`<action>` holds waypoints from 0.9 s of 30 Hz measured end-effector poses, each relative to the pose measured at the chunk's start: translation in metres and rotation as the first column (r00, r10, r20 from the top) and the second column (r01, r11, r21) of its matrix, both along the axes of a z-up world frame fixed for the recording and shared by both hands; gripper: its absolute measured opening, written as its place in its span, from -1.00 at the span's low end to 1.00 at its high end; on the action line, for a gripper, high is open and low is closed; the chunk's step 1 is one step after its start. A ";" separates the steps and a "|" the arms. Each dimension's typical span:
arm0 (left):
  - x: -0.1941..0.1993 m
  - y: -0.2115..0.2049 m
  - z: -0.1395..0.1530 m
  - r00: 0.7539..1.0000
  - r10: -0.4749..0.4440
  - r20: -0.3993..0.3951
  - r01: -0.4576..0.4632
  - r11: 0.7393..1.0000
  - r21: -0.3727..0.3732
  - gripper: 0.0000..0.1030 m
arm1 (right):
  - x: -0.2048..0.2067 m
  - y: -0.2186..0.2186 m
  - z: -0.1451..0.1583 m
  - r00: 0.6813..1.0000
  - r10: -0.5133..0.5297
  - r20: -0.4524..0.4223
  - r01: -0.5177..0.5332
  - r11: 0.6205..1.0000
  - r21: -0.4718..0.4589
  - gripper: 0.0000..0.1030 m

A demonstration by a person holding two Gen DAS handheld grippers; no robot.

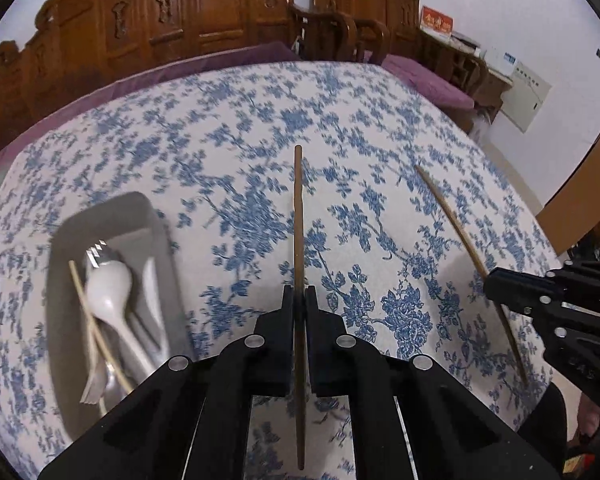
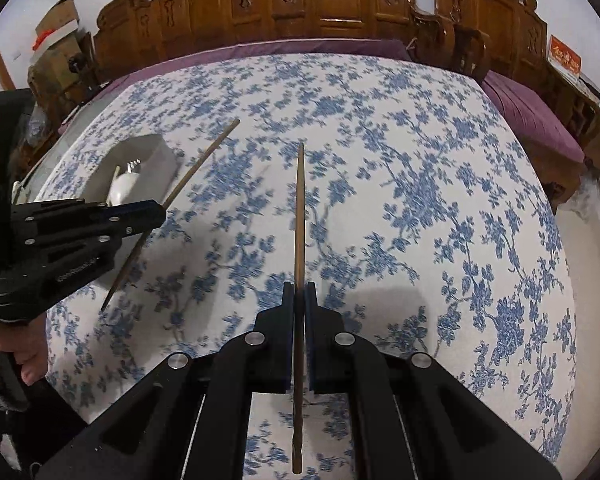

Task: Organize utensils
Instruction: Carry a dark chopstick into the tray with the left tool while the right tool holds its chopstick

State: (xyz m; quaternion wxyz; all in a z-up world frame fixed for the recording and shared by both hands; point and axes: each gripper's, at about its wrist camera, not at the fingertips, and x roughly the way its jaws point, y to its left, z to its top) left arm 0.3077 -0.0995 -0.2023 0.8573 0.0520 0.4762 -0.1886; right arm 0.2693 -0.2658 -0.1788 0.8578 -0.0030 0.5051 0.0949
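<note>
You have one thin brown wooden chopstick clamped in your left claw and its twin in your right claw, both lifted above the blue-flowered tabletop and not yet in the grey rectangular tray, which already holds a white plastic spoon, a fork and a pale chopstick.

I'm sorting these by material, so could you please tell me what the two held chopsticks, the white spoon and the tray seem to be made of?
Chopstick in the left gripper and chopstick in the right gripper: probably bamboo or wood, matte brown with no shine.
White spoon: smooth and glossy, ceramic or plastic; the look leaves it open.
Tray: plain grey and matte, likely plastic.
</note>
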 end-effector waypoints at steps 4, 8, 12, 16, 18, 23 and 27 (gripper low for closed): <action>-0.006 0.016 0.016 1.000 0.010 0.028 -0.010 1.000 -0.016 -0.91 | 0.000 0.015 0.011 1.000 0.018 0.020 -0.018 1.000 0.005 -0.88; -0.013 0.032 0.030 0.998 0.021 0.057 -0.020 1.000 -0.016 -0.91 | 0.000 0.031 0.021 0.998 0.040 0.038 -0.041 0.999 0.014 -0.88; -0.016 0.052 0.036 0.996 0.041 0.075 -0.039 0.999 -0.018 -0.91 | 0.002 0.048 0.026 0.997 0.067 0.047 -0.068 0.998 0.019 -0.88; -0.016 0.072 0.038 0.994 0.069 0.079 -0.067 0.997 -0.023 -0.91 | 0.004 0.062 0.028 0.995 0.089 0.051 -0.090 0.996 0.022 -0.88; -0.016 0.080 0.036 0.994 0.079 0.079 -0.078 0.997 -0.022 -0.91 | 0.004 0.068 0.027 0.994 0.097 0.050 -0.098 0.995 0.024 -0.88; -0.005 0.103 0.026 0.990 0.120 0.069 -0.119 0.993 -0.013 -0.91 | 0.007 0.078 0.026 0.993 0.111 0.046 -0.112 0.993 0.025 -0.88; 0.005 0.123 0.014 0.986 0.162 0.050 -0.161 0.987 -0.016 -0.91 | 0.010 0.084 0.025 0.992 0.119 0.044 -0.120 0.993 0.024 -0.88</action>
